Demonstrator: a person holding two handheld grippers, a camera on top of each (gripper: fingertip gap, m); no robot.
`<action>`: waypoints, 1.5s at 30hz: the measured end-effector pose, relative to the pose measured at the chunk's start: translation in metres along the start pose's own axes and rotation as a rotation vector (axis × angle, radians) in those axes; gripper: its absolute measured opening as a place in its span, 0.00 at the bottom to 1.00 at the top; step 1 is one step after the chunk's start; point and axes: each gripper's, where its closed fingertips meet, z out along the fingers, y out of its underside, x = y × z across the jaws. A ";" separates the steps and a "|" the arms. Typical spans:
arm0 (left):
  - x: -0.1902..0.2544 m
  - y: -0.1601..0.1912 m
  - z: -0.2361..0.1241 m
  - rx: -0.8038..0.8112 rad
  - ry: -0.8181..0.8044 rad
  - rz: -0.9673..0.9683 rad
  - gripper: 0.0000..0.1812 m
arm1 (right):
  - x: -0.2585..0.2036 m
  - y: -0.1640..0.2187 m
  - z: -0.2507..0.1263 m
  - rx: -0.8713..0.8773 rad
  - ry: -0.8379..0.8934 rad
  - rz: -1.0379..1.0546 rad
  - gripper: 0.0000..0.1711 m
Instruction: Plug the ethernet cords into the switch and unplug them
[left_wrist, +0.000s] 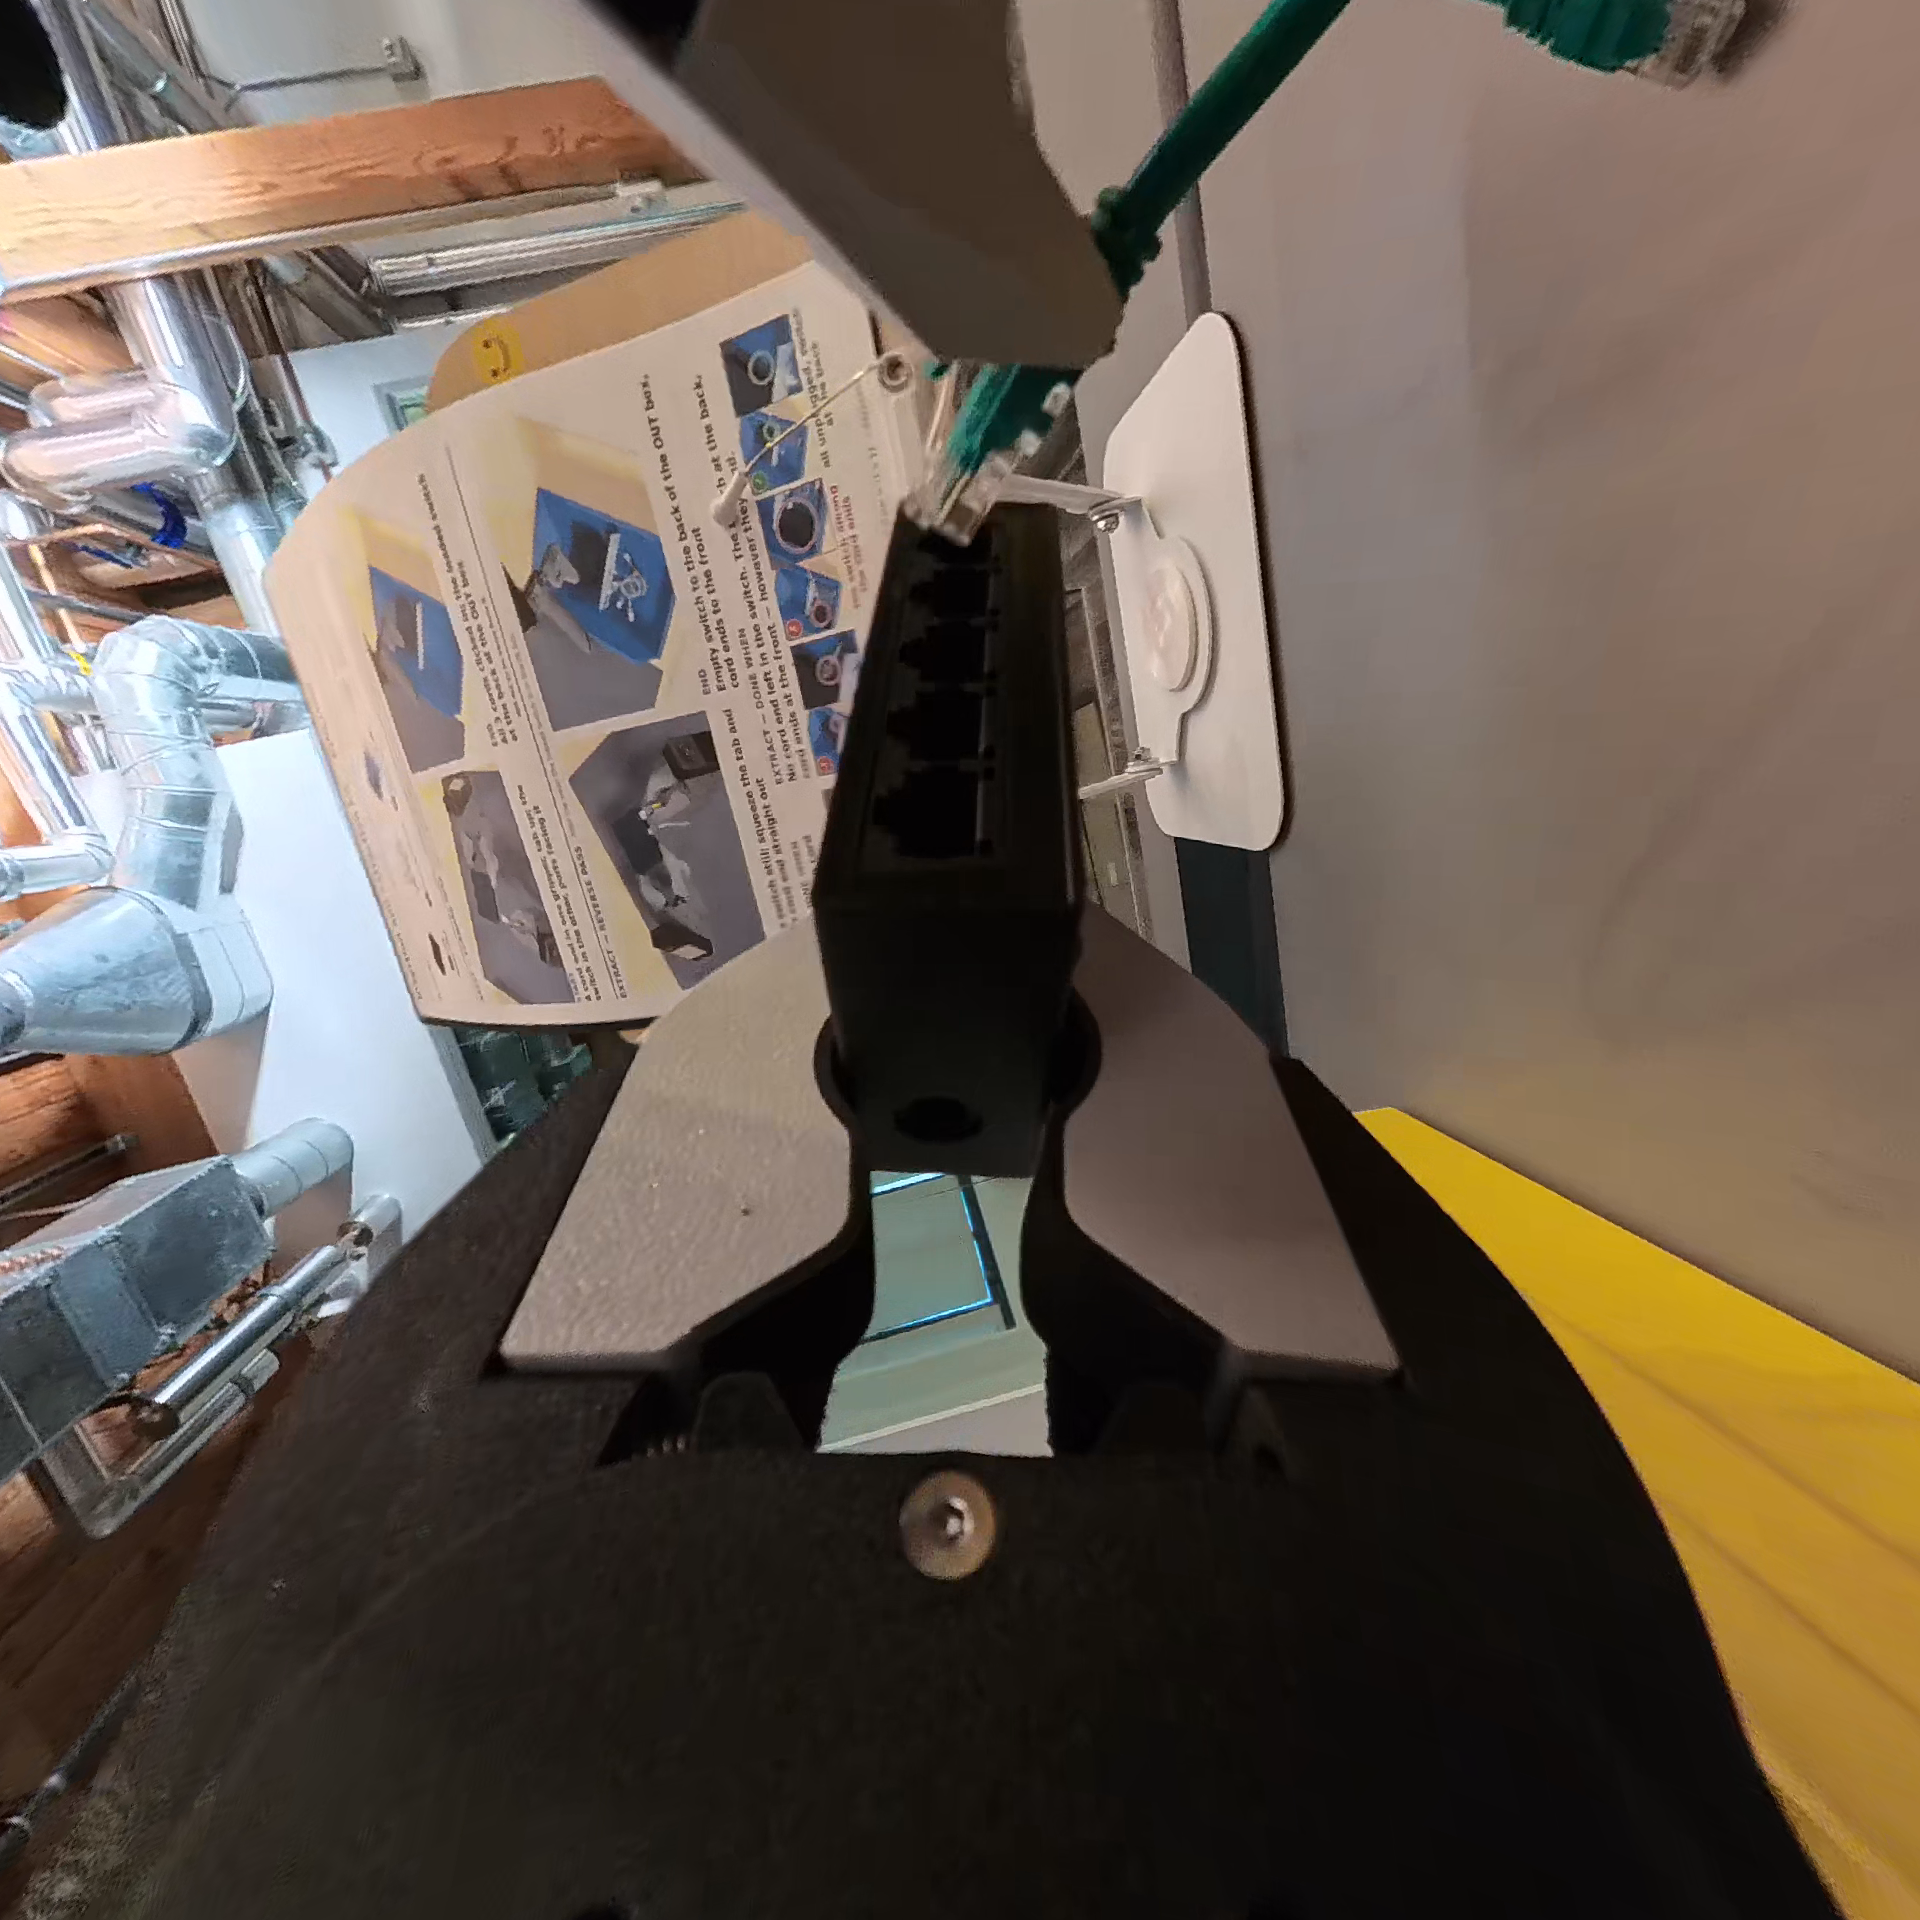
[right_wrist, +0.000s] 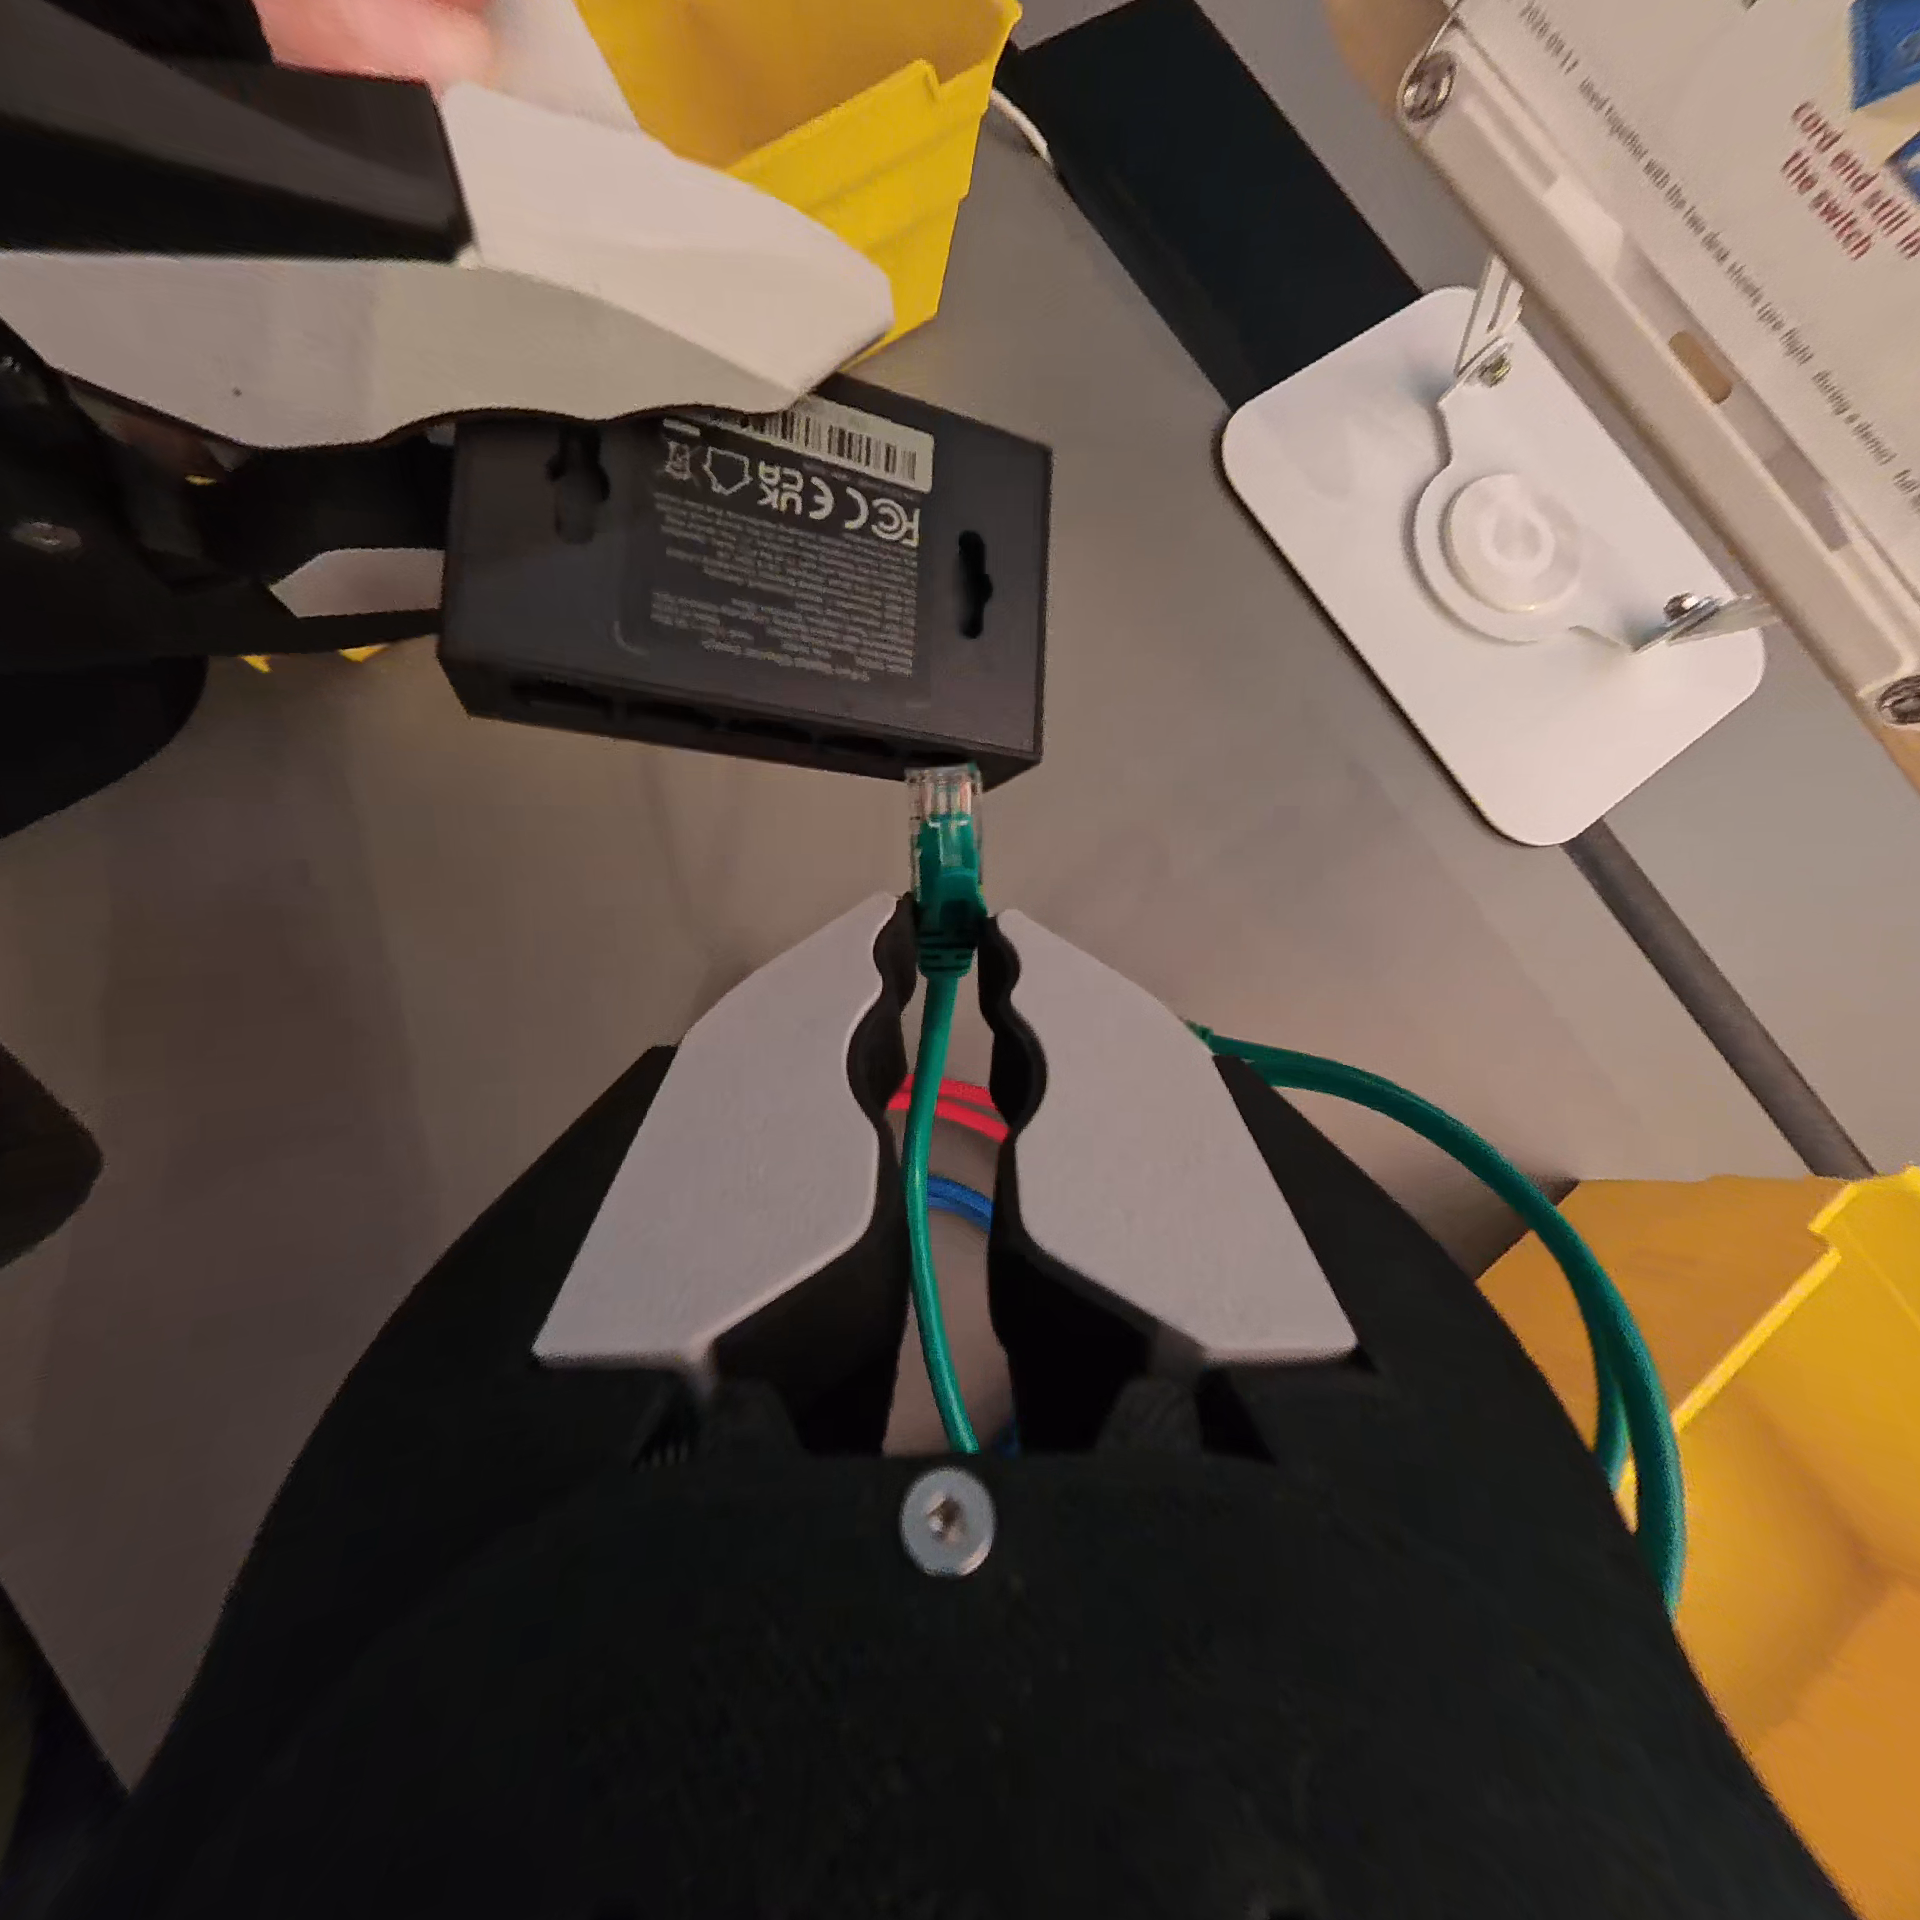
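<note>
Both views, plug at the port. My left tongs are clamped on one end of the single black switch, held clear of the grey bench at centre frame in the right wrist view, its label side toward that camera. My right tongs are closed on the boot of the one green cord, whose clear plug touches the end port at the lower right corner of the switch; I cannot tell whether it has entered. In the left wrist view I count four open ports below it. Risk, as I judge it: the plug meets the port at a slight angle, so pushing now could jam it on the rim or twist the switch, gripped only at one end. Also visible: two yellow bins, one at top and one at lower right; one white stand; one instruction sheet.
</note>
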 end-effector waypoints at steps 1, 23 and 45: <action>0.002 -0.001 0.002 -0.004 0.005 0.008 0.16 | 0.000 0.003 0.002 -0.017 -0.007 0.005 0.07; 0.035 -0.048 0.014 0.061 0.010 0.196 0.16 | 0.002 0.061 0.017 -0.282 -0.152 0.220 0.07; 0.001 -0.026 0.012 0.072 -0.134 0.040 0.16 | 0.000 0.020 -0.013 -0.118 0.020 -0.039 0.07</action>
